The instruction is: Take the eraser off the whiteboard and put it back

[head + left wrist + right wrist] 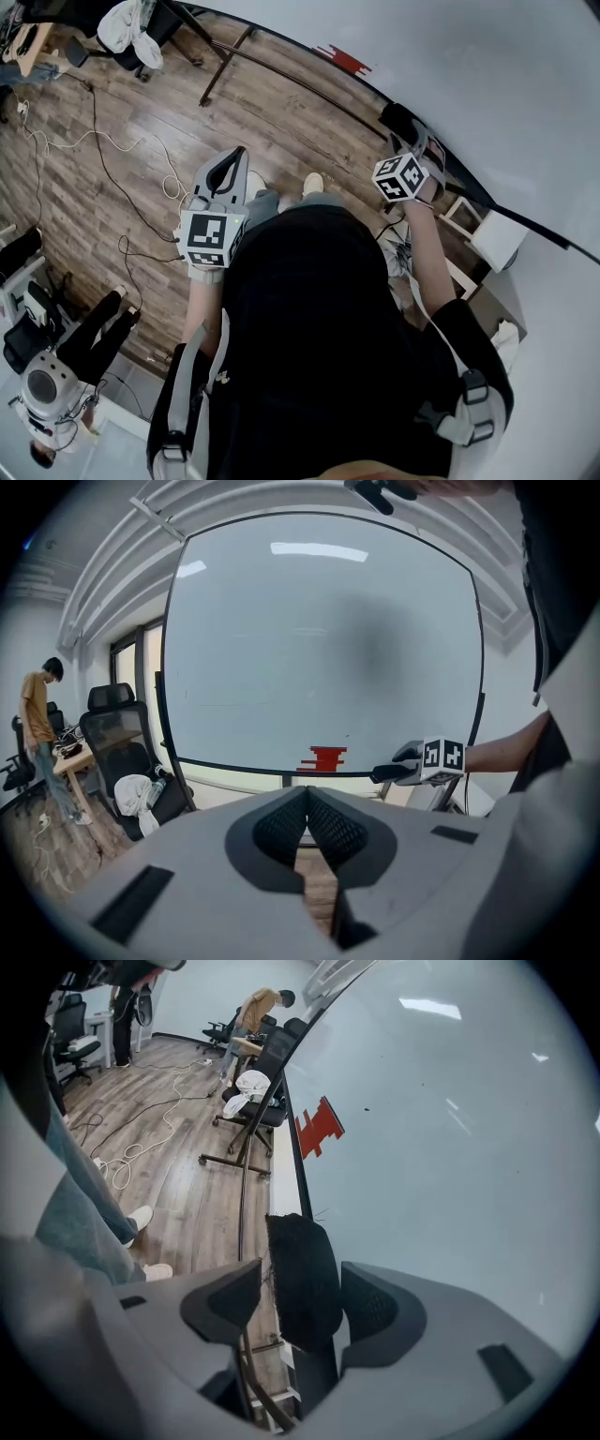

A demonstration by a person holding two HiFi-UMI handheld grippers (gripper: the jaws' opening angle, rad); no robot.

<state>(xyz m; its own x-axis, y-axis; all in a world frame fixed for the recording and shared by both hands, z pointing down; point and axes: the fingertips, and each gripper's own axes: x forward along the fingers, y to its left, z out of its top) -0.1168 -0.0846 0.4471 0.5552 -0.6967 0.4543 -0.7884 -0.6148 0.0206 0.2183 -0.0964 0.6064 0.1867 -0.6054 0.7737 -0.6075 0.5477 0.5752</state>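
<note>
A black eraser sits between the jaws of my right gripper, which is shut on it. It hangs right by the lower frame of the whiteboard; whether it touches the board cannot be told. The head view shows the eraser ahead of the right gripper at the whiteboard edge. Red marks stay on the board further along. My left gripper is shut and empty, held away from the board at waist height, facing the whiteboard.
An office chair draped with white cloth stands by the whiteboard's stand legs. Cables trail over the wooden floor. White boxes sit below the board at right. A person stands by desks at far left.
</note>
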